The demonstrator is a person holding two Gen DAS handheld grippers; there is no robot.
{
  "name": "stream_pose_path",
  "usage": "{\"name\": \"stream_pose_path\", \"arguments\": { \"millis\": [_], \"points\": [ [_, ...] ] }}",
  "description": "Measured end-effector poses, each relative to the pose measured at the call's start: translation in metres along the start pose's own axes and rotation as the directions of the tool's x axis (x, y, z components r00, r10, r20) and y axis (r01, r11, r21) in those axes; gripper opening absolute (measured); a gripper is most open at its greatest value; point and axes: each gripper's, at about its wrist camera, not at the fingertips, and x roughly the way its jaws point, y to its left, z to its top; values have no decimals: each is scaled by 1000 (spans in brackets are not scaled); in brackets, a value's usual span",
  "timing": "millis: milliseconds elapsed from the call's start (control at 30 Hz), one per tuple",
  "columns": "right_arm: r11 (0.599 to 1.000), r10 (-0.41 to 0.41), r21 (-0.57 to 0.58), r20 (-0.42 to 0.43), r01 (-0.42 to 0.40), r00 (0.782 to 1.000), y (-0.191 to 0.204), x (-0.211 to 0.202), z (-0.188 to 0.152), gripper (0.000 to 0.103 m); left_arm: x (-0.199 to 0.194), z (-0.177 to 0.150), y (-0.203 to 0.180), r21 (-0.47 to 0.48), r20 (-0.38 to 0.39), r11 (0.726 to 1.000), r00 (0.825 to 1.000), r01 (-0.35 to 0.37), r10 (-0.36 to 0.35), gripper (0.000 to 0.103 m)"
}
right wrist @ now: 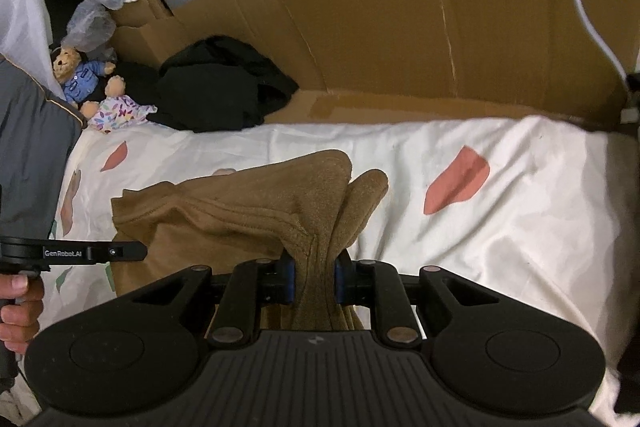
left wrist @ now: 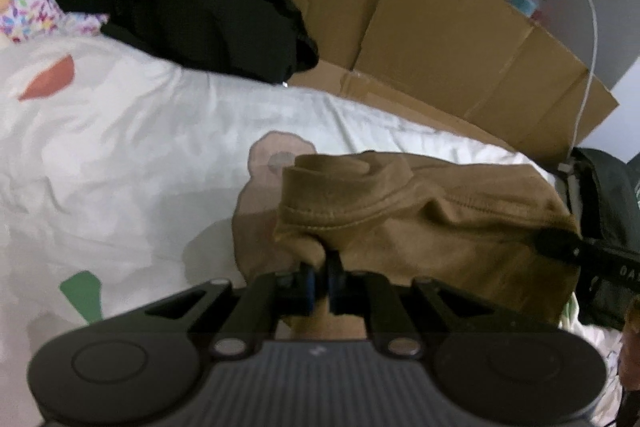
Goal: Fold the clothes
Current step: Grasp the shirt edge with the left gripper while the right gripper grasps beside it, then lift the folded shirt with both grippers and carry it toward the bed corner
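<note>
Brown garment (right wrist: 240,211) held up off the white bedsheet (right wrist: 500,219), bunched and draped between two grippers. Left gripper (left wrist: 320,267) pinched nearly closed on a hemmed edge; right gripper (right wrist: 316,267) clamped on a thick fold, jaws a little apart around the cloth. Black clothes (right wrist: 224,87) heaped by the cardboard (right wrist: 400,27) behind, teddy bear (right wrist: 76,71) beside them.

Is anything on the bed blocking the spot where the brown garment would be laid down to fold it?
Nothing visible does. Both claws, left and right, are shut on the brown garment, and the white sheet around it is bare. The black clothes and teddy bear lie apart at the far edge.
</note>
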Motion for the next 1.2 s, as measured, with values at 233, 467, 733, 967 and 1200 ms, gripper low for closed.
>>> {"name": "stream_pose_path", "arguments": {
  "millis": [233, 467, 733, 967, 1200],
  "points": [
    [997, -54, -61, 65, 58, 996, 29, -20, -7, 19, -18, -13, -9, 47, 53, 998, 998, -48, 45, 6],
    [991, -92, -89, 91, 100, 992, 47, -27, -7, 19, -25, -13, -9, 39, 73, 998, 996, -47, 44, 6],
    [989, -97, -102, 133, 111, 986, 60, -57, -6, 18, -52, -4, -20, 53, 114, 997, 992, -52, 45, 5],
    [984, -89, -135, 182, 114, 979, 76, -80, 4, 18, -79, 8, -41, 70, 160, 993, 984, -94, 82, 5],
    [979, -79, -161, 250, 122, 965, 89, -113, 20, 18, -120, 21, -61, 66, 217, 989, 969, -133, 116, 5]
  ]
}}
